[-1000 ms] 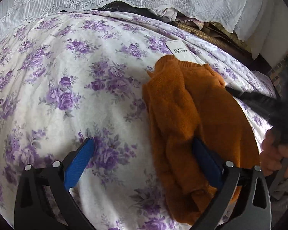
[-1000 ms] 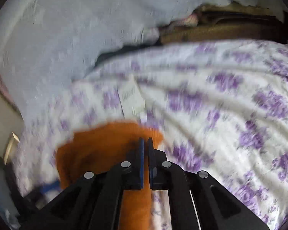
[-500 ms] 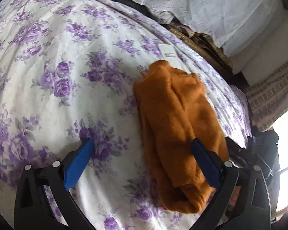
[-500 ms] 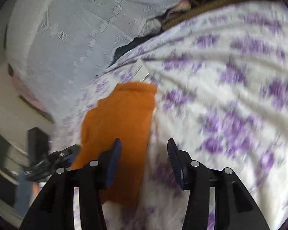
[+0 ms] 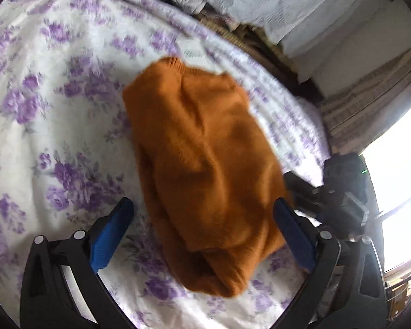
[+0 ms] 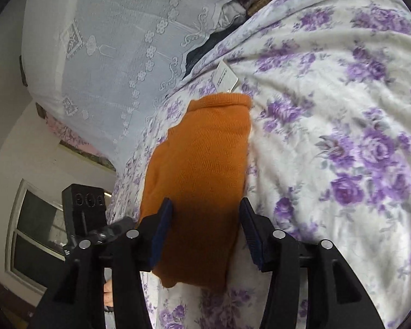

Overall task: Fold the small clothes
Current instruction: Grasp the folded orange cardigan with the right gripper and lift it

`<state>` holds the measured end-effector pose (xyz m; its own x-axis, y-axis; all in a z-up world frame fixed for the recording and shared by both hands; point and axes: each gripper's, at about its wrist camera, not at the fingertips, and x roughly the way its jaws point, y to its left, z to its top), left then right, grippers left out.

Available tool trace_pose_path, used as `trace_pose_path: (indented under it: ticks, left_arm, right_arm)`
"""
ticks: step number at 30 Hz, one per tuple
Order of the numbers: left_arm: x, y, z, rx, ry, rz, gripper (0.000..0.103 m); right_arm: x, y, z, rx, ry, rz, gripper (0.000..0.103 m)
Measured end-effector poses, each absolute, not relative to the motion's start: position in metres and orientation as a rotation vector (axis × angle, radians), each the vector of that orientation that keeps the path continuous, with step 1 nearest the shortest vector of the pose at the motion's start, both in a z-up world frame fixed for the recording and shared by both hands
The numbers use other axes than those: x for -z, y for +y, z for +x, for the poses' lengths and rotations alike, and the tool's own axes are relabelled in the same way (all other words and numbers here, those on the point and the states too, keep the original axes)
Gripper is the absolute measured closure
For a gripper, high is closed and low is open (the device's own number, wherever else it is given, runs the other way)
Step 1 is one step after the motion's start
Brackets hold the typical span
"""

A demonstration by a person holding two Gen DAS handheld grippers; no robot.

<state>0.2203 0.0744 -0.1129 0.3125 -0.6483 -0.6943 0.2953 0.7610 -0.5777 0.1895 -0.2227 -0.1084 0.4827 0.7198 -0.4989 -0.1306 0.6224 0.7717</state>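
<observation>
A folded orange knit sweater (image 5: 205, 150) lies on the floral bedspread (image 5: 54, 109). My left gripper (image 5: 202, 203) is open wide above its near end, one blue finger on each side, the pads not pressing it. In the right wrist view the sweater (image 6: 202, 164) runs away from me as a long strip. My right gripper (image 6: 205, 203) is open, its fingers straddling the sweater's near end without gripping. Each tool shows in the other's view: the right one (image 5: 342, 192) at the bed's right edge, the left one (image 6: 82, 213) at the left.
A white paper label (image 5: 191, 50) lies on the bedspread just beyond the sweater's far end. A white lace cloth (image 6: 109, 54) covers something bulky behind the bed. The bed's edge drops off at the right, near a bright window (image 5: 397, 164).
My right gripper went from shut to open and drew back, now straddling the sweater. The left view swung, so the sweater now sits centred between its fingers.
</observation>
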Motion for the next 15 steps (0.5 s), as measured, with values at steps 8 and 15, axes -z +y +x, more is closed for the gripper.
trace_pose_path:
  ticks: [8,15]
  left_arm:
    - [0.118,0.055,0.240,0.703,1.083,-0.419,0.004]
    - [0.116,0.043,0.244,0.692,1.052,-0.374,0.005]
  right_arm:
    - [0.118,-0.215,0.213,-0.620,0.973,0.779,0.048]
    - [0.122,-0.202,0.228,-0.625,0.947,0.764,0.049]
